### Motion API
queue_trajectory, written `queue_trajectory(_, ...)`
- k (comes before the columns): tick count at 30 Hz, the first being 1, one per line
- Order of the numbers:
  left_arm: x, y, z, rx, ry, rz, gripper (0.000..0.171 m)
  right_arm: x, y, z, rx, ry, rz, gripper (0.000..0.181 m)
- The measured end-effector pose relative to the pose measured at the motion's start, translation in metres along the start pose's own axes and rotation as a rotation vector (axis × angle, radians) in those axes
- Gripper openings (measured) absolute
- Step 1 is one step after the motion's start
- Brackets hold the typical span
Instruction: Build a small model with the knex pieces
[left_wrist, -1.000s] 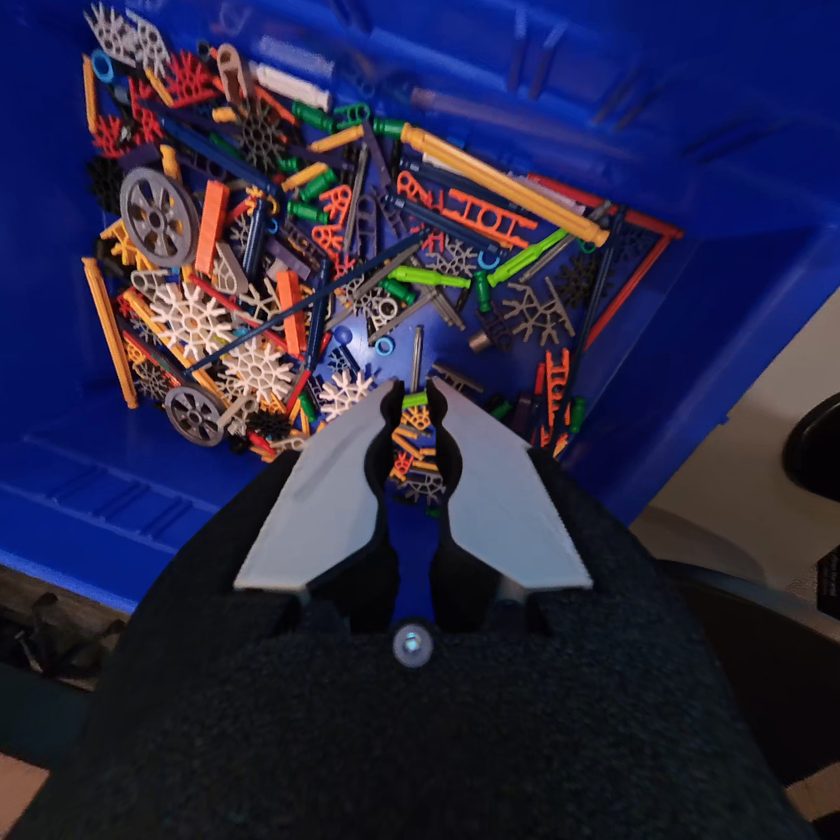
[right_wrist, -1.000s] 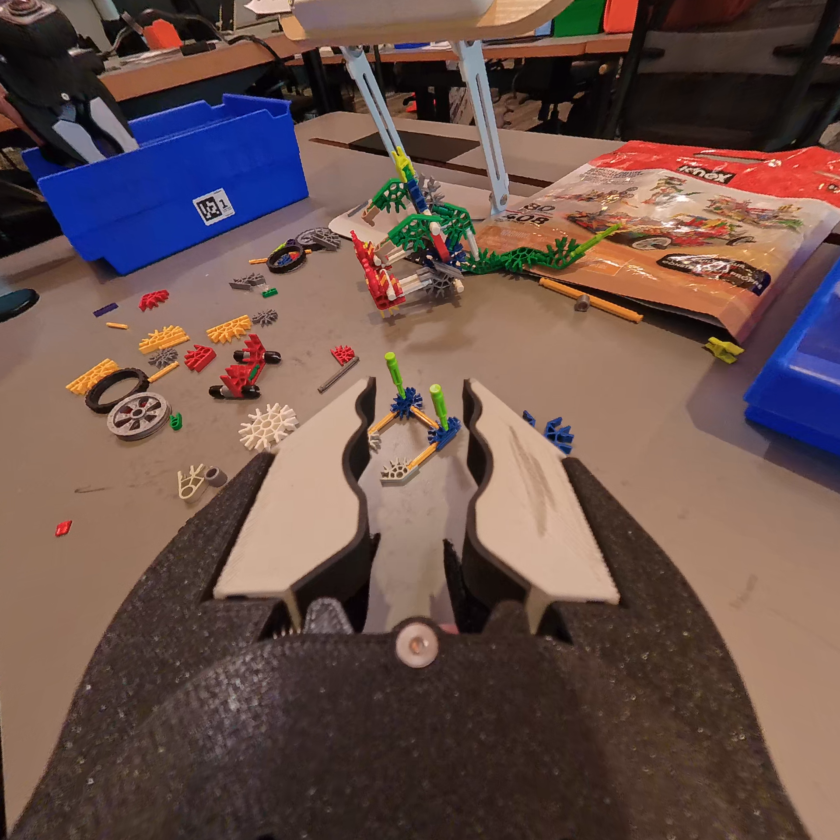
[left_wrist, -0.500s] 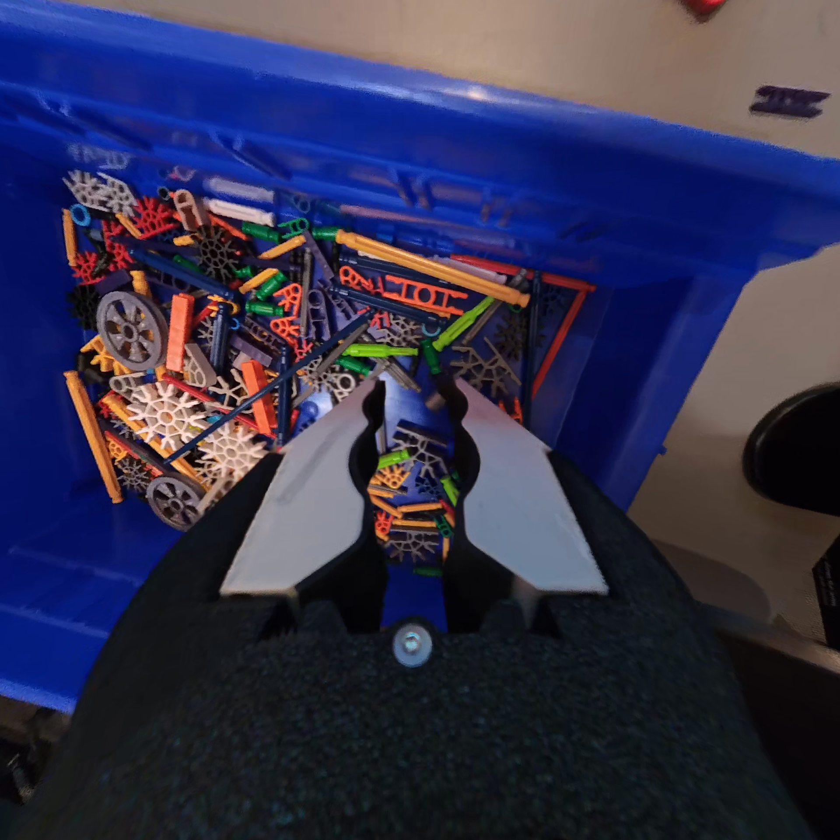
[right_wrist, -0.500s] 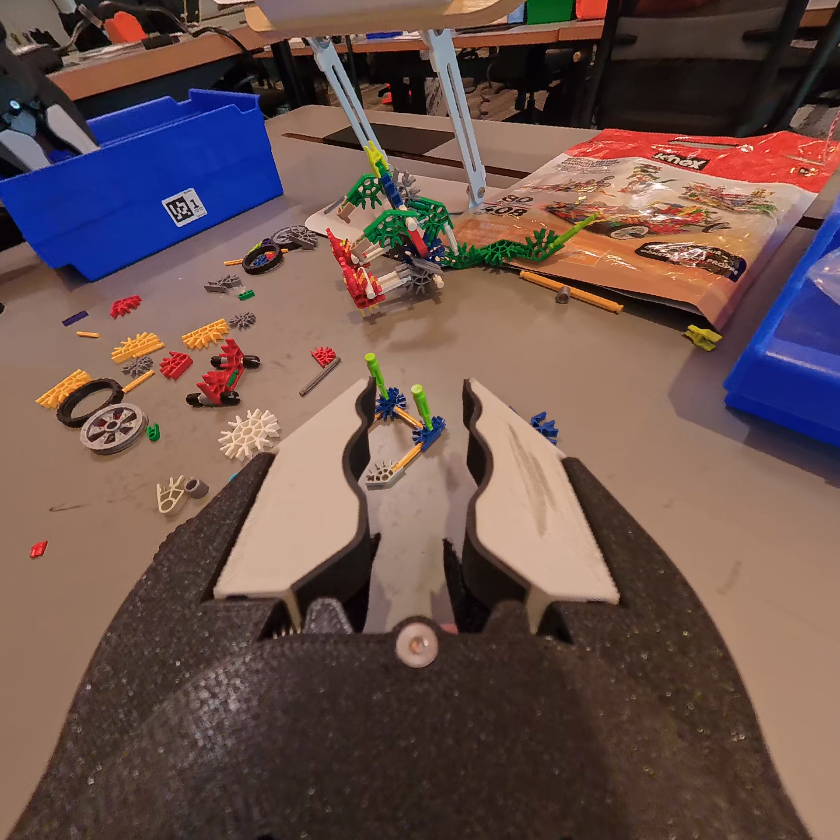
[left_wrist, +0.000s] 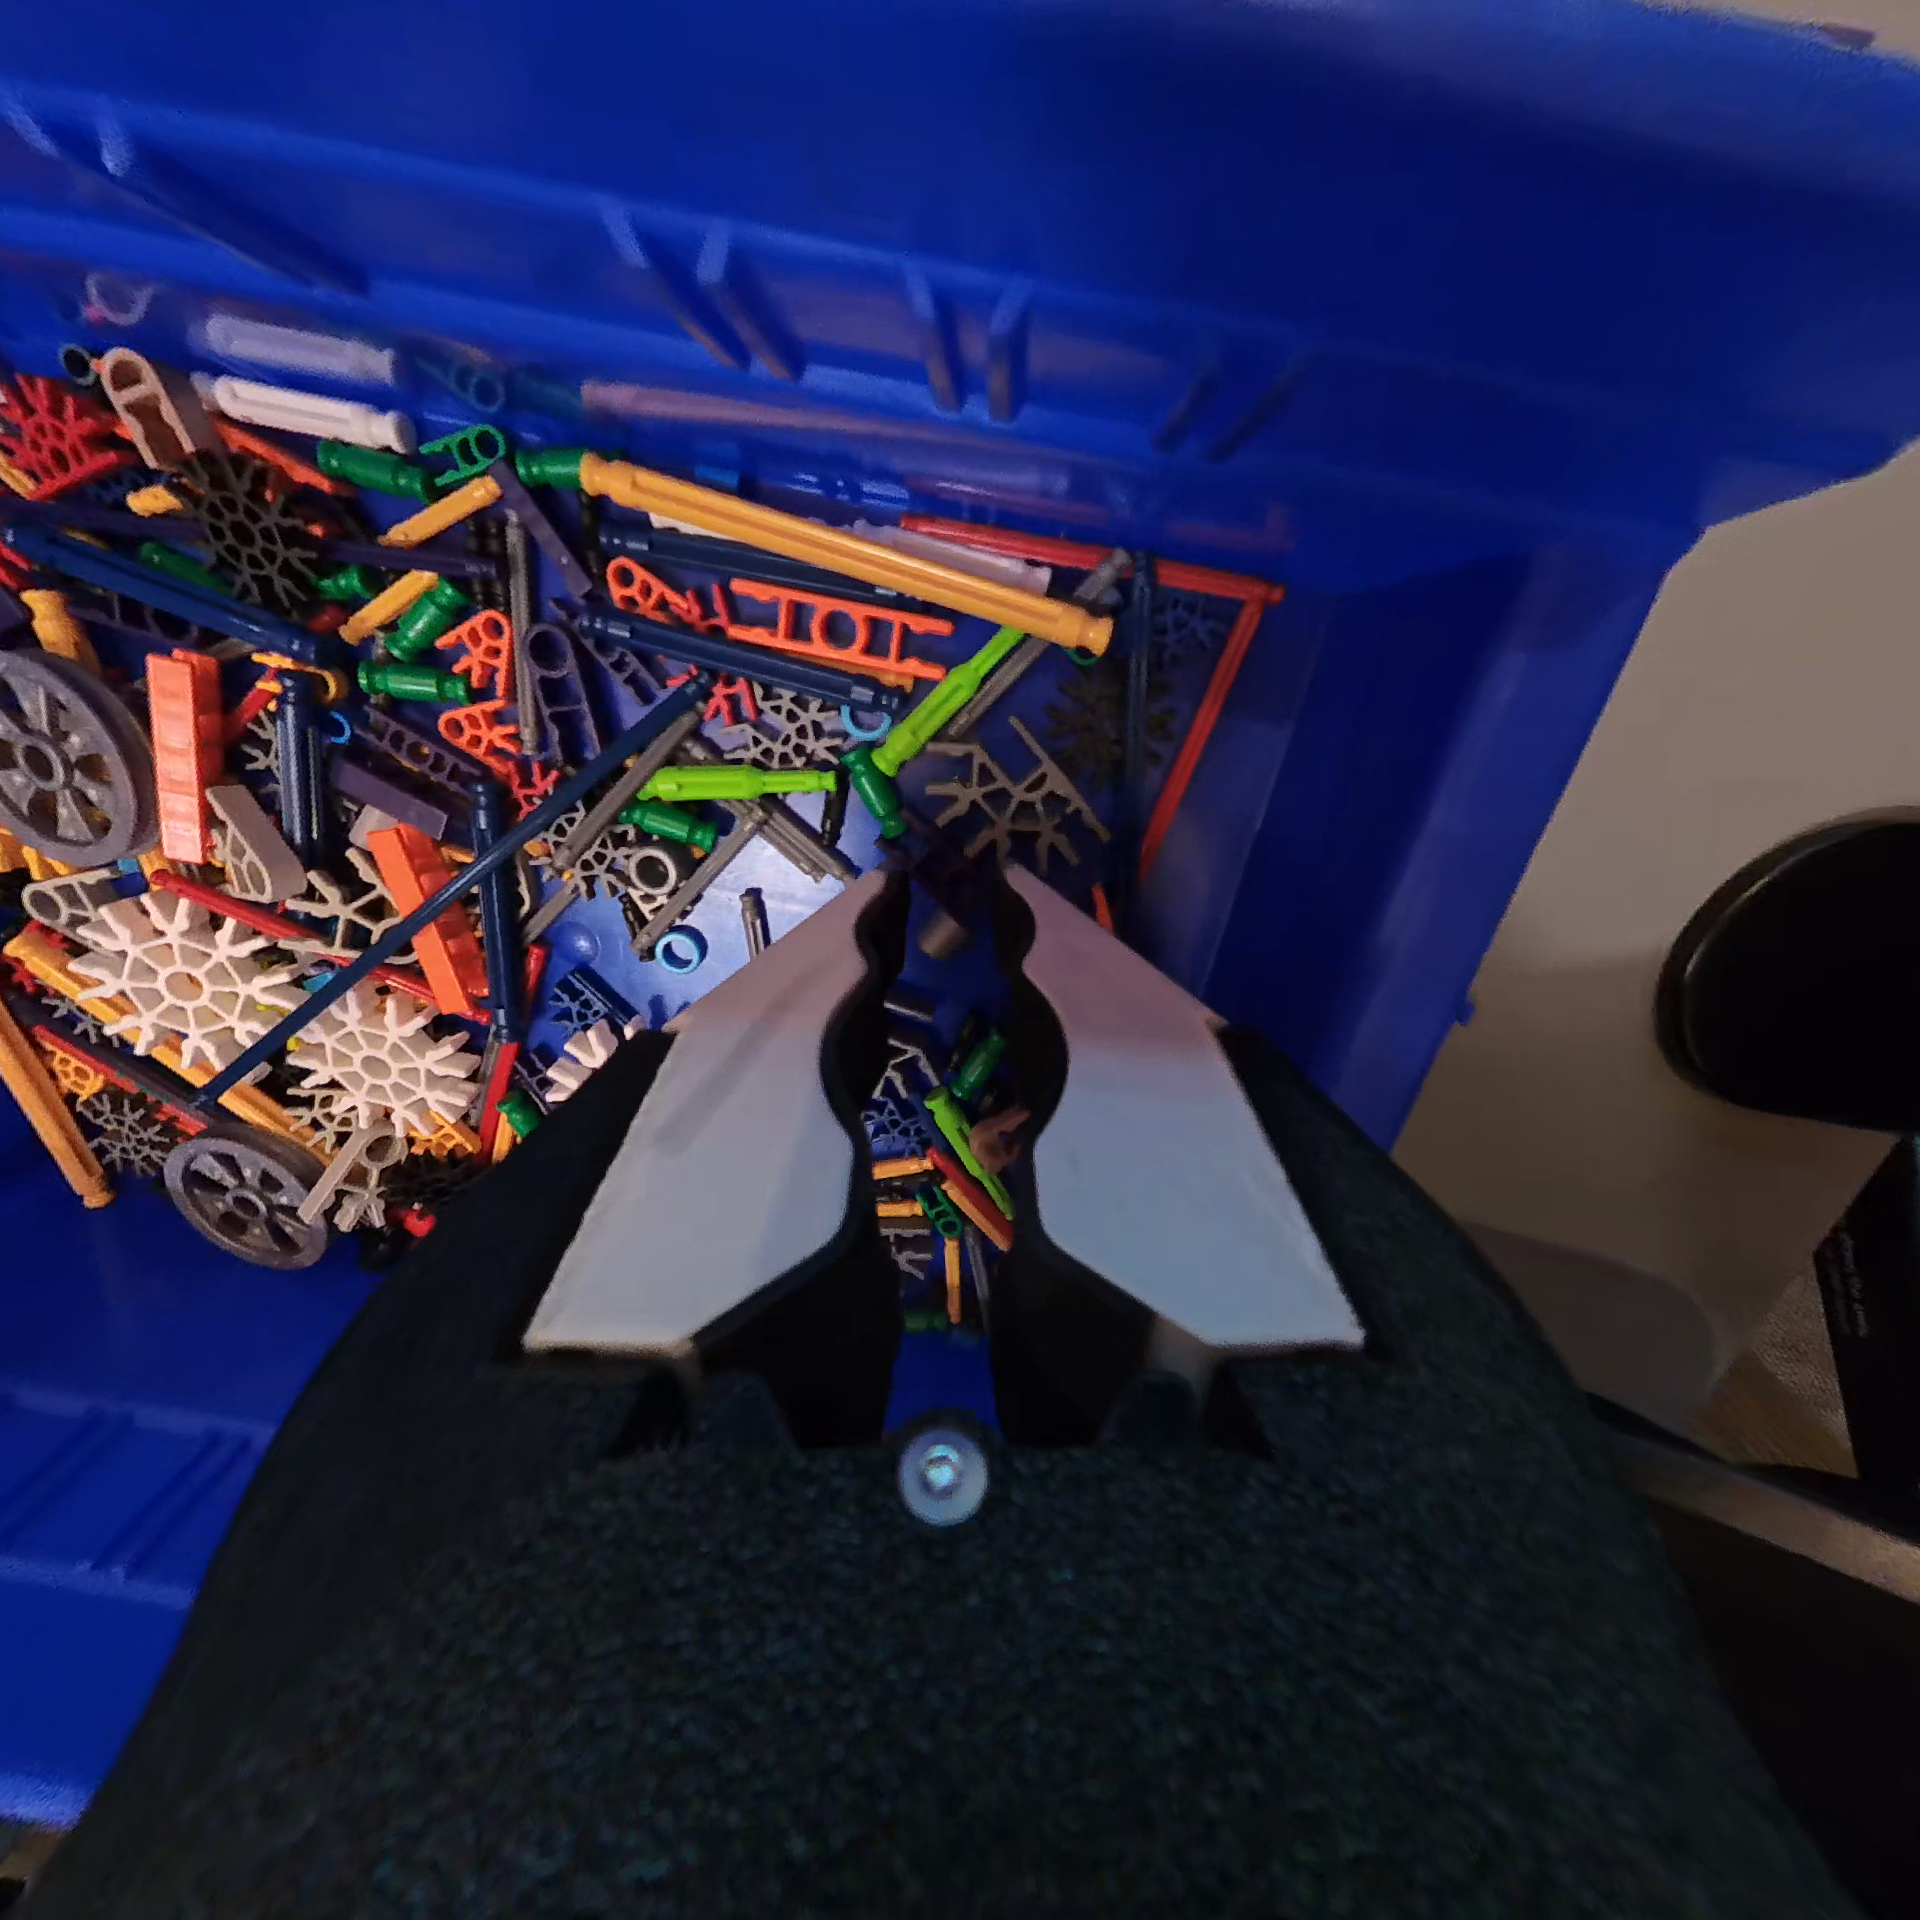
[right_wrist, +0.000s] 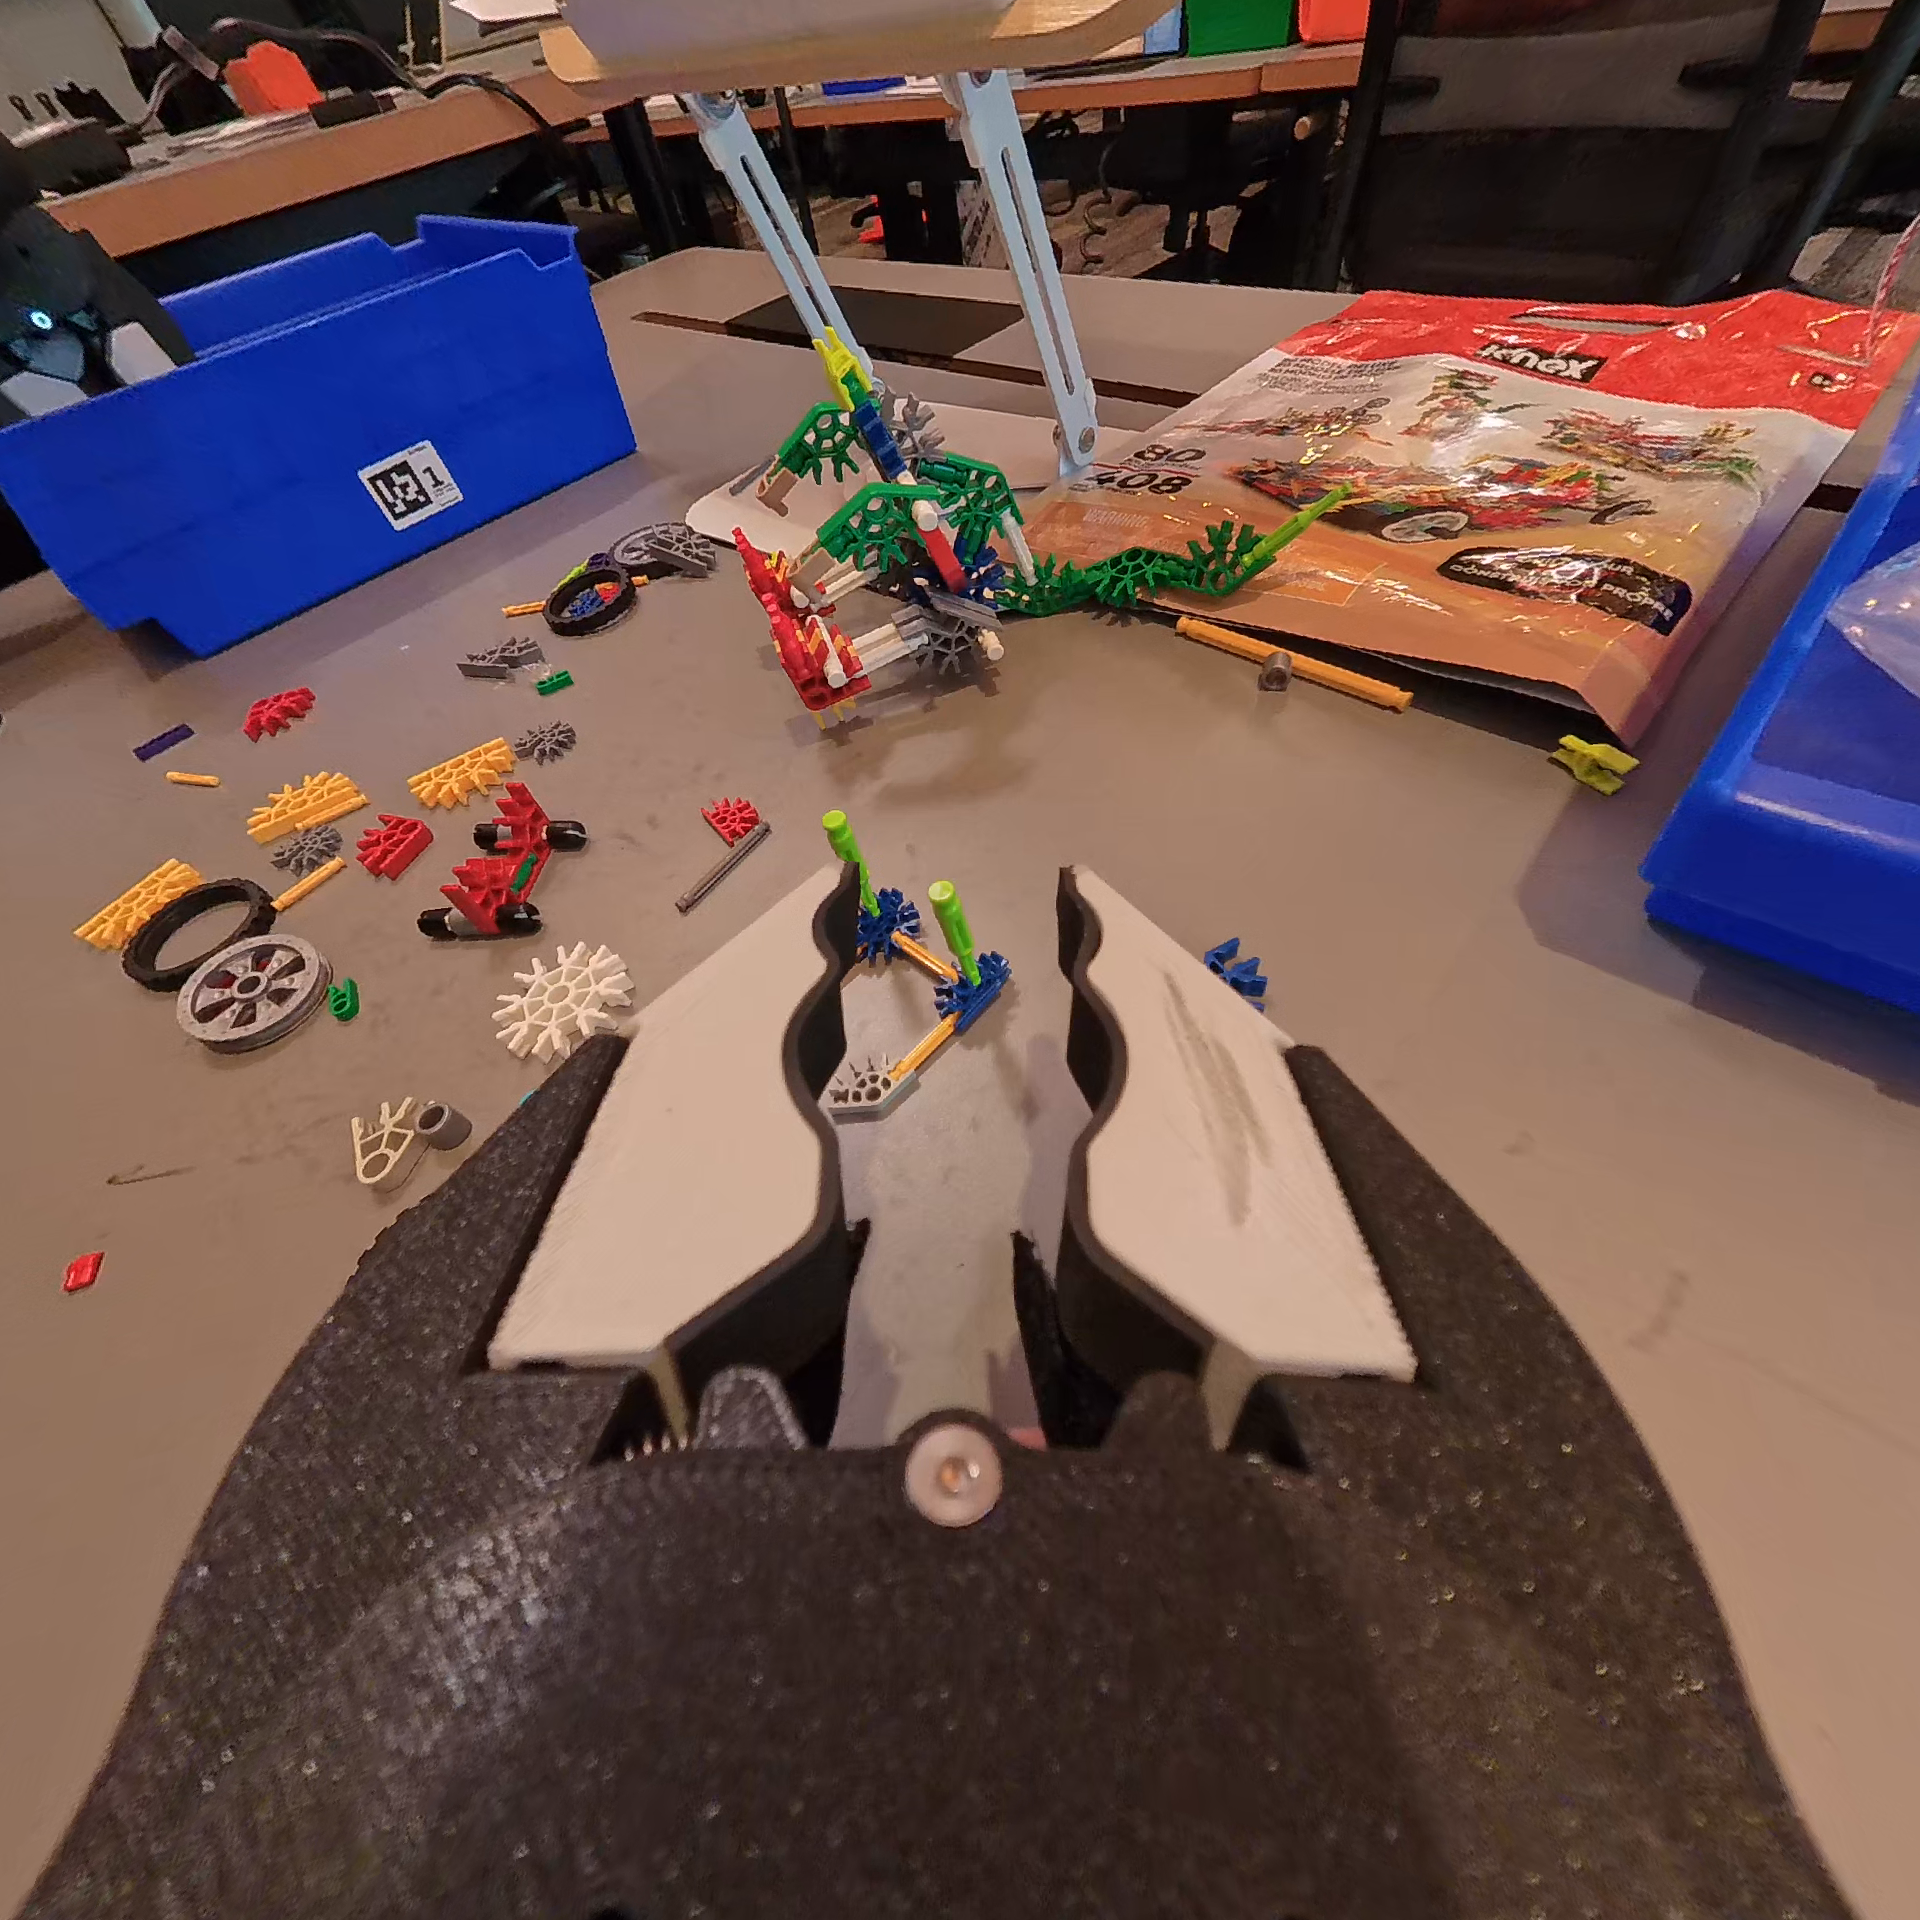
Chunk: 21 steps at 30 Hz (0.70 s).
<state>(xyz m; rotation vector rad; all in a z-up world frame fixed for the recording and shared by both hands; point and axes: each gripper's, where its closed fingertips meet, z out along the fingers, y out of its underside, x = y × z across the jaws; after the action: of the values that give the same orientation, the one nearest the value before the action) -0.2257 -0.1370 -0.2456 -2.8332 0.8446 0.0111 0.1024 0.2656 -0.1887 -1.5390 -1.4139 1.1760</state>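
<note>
My left gripper (left_wrist: 948, 891) hangs inside a blue bin (left_wrist: 1351, 312) full of loose plastic building rods, connectors and wheels. Its jaws stand a little apart and empty, over the bin's right corner. A small grey piece (left_wrist: 941, 935) lies just below the tips and lime green rods (left_wrist: 748, 781) lie just beyond. My right gripper (right_wrist: 956, 888) is open low over the grey table. A small assembly of blue connectors, lime and yellow rods and a grey connector (right_wrist: 920, 987) stands on the table between its fingers, untouched. The bin (right_wrist: 312, 447) and the left gripper (right_wrist: 62, 343) also show in the right wrist view, far left.
A green, red and white model (right_wrist: 883, 551) stands mid-table beside a printed plastic bag (right_wrist: 1455, 499). Loose parts lie to the left: a white snowflake connector (right_wrist: 561, 997), a grey wheel (right_wrist: 255, 987), a black tyre (right_wrist: 197, 930). A second blue bin (right_wrist: 1818, 831) is at the right edge. Some 55 cm of space lies between my two pairs of fingers.
The left gripper drew back above the bin, then dropped in again toward the right corner, jaws slightly wider. The right gripper turned slightly right, then held still over the small assembly.
</note>
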Motion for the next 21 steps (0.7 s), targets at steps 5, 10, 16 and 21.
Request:
queue_trajectory(5,-0.004,0.002,0.0,0.001,-0.011,-0.022,0.006,0.0,-0.001,-0.001,0.006,-0.002,0.002,0.038)
queue_trajectory(10,-0.009,0.016,-0.003,-0.055,-0.04,-0.058,0.0,0.0,-0.001,-0.001,0.006,-0.003,0.0,0.038)
queue_trajectory(16,-0.021,0.01,-0.011,-0.025,-0.106,-0.064,0.005,0.0,-0.002,-0.001,0.012,-0.007,0.006,0.038)
queue_trajectory(21,-0.05,-0.016,-0.016,0.056,-0.228,-0.05,0.018,0.0,-0.002,-0.001,0.014,-0.006,0.009,0.038)
